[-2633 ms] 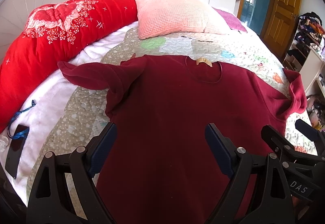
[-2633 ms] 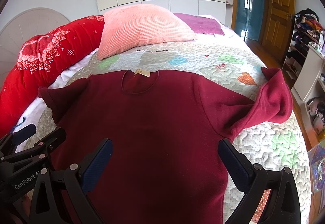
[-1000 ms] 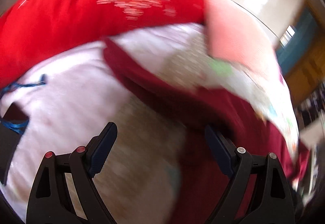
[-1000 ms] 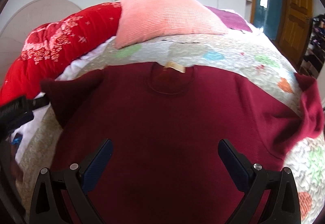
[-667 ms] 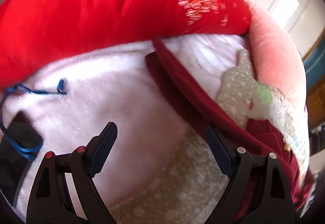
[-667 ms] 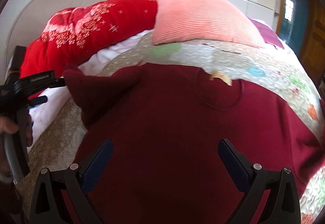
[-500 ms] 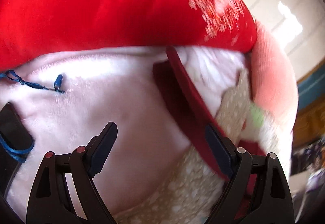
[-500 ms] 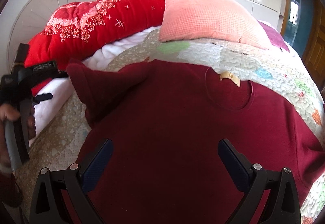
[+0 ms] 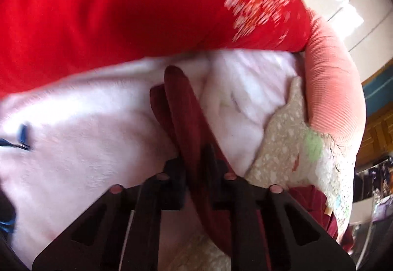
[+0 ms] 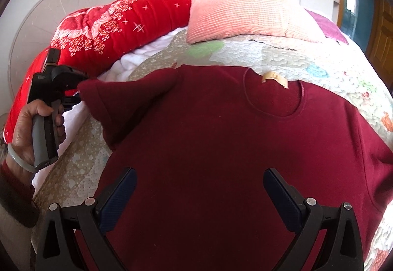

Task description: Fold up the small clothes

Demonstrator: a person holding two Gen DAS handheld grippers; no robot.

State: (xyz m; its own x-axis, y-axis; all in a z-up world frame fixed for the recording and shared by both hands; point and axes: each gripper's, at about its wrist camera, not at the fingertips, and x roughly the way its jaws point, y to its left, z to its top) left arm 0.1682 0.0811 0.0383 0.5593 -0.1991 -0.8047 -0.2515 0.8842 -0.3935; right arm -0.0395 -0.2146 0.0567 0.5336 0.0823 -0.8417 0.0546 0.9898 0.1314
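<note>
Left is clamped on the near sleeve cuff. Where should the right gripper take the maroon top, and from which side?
Probably the hem edge of the maroon top on the left gripper's side, just ahead of the open right gripper. Come in low from the quilt: the body lies flat, so only its edge lets a finger slip beneath.

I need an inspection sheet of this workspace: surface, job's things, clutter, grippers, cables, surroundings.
Surface: bed with patchwork quilt over a white blanket.
Job's things: dark red shirt spread flat, collar label up.
Clutter: pink pillow, red duvet.
Grippers: left gripper has just closed on the shirt's sleeve cuff; right gripper open above the shirt.
Cables: blue cord on the blanket.
Surroundings: white cupboards, wooden door.
</note>
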